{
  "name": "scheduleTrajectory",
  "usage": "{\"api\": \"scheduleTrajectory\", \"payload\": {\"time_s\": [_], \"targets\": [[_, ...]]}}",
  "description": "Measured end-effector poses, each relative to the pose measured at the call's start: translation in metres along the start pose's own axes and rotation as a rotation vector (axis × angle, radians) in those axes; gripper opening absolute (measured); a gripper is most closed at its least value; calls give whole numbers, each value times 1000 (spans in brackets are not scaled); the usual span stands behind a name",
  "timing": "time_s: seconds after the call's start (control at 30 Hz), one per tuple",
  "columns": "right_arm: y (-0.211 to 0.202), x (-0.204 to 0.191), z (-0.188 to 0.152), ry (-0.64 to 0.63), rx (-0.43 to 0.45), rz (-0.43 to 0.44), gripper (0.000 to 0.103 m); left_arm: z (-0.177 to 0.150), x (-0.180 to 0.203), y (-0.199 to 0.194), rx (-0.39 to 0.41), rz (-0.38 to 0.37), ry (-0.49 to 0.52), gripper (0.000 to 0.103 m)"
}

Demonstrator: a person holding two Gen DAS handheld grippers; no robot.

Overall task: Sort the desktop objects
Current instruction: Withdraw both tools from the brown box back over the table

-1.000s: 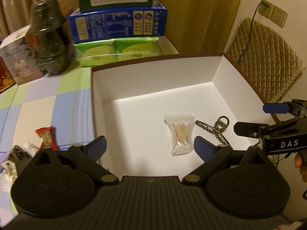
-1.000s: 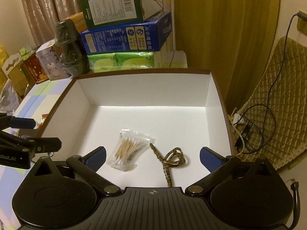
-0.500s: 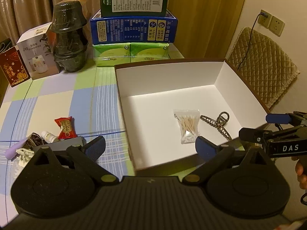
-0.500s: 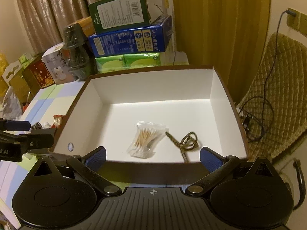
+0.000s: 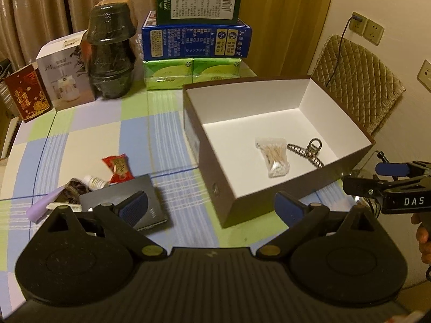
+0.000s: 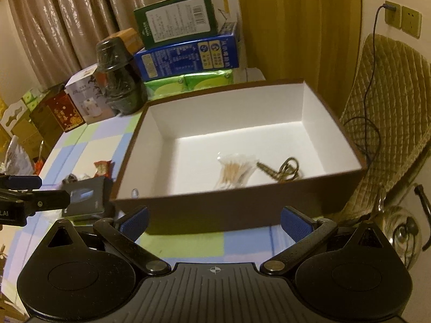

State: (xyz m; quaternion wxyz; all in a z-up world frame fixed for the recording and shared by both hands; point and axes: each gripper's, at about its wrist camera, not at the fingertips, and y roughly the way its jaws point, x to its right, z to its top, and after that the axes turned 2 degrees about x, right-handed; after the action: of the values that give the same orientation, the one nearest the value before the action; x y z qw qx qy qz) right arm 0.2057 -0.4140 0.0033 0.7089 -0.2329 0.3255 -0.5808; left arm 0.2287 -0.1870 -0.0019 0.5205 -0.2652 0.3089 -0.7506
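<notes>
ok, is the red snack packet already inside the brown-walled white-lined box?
No, the red snack packet lies on the checked tablecloth left of the brown-walled box, which holds only a bag of cotton swabs and a hair claw clip.

Brown box (image 5: 296, 196), white inside; checked blue-green-cream tablecloth (image 5: 89, 134); red snack packet (image 5: 118, 167).

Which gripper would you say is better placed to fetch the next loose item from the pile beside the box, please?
Probably the left gripper: it is open, with the dark flat case and red sachet just ahead. The right gripper, also open, faces the box, away from that pile.
</notes>
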Motion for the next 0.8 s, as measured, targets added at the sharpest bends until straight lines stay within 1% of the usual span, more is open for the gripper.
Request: {"api": "scheduleTrajectory", "payload": {"time_s": [0.3,0.5,0.8], "targets": [[-3,-28,-20,9,-30,1,101,-21,-30,-19,-16,-11,17,98],[0,-50,-34,7,-56,34,101,-34,-51,-29,-30,-17,15,98],[16,-92,-51,-25,-116,93,101,-54,-87,-44,-46,9,-6,98]]}}
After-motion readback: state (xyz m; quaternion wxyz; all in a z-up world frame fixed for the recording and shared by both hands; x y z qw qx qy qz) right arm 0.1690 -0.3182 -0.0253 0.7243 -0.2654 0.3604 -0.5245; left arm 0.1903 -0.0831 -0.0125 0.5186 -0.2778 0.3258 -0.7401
